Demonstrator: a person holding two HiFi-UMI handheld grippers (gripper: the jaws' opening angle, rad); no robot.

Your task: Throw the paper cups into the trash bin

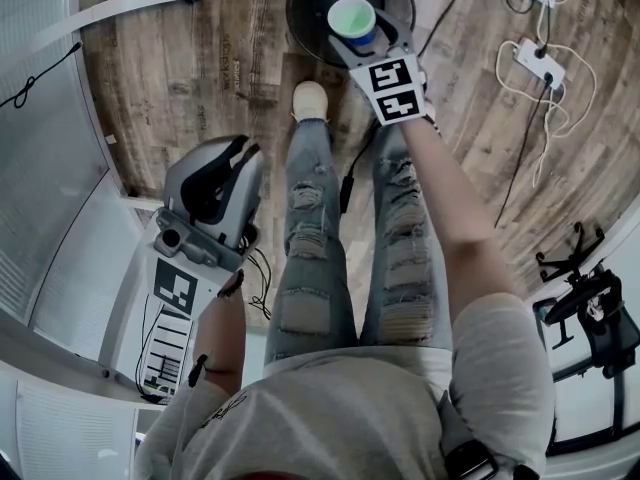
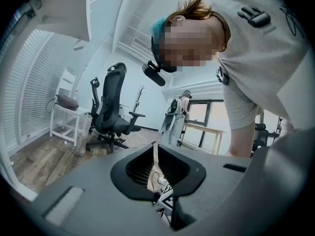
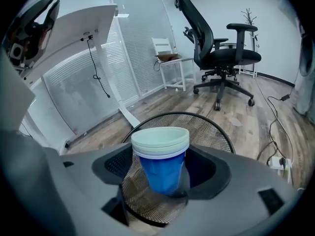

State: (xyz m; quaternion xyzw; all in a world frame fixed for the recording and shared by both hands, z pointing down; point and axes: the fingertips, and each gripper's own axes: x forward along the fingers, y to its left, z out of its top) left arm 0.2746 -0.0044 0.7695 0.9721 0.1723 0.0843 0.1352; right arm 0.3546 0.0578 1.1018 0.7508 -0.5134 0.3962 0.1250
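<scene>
Right gripper [image 3: 162,183] pinching cups [image 3: 161,163] — upright, above bin [image 3: 219,132]

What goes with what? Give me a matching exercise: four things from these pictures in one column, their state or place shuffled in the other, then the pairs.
1. paper cups
2. trash bin
3. left gripper
4. office chair

A. jaws together, nothing between them
B. black, on wheels, across the room
C. blue outside, clamped in the right gripper
D. black mesh, directly beneath the cups

Pairs: 1-C, 2-D, 3-A, 4-B
</scene>
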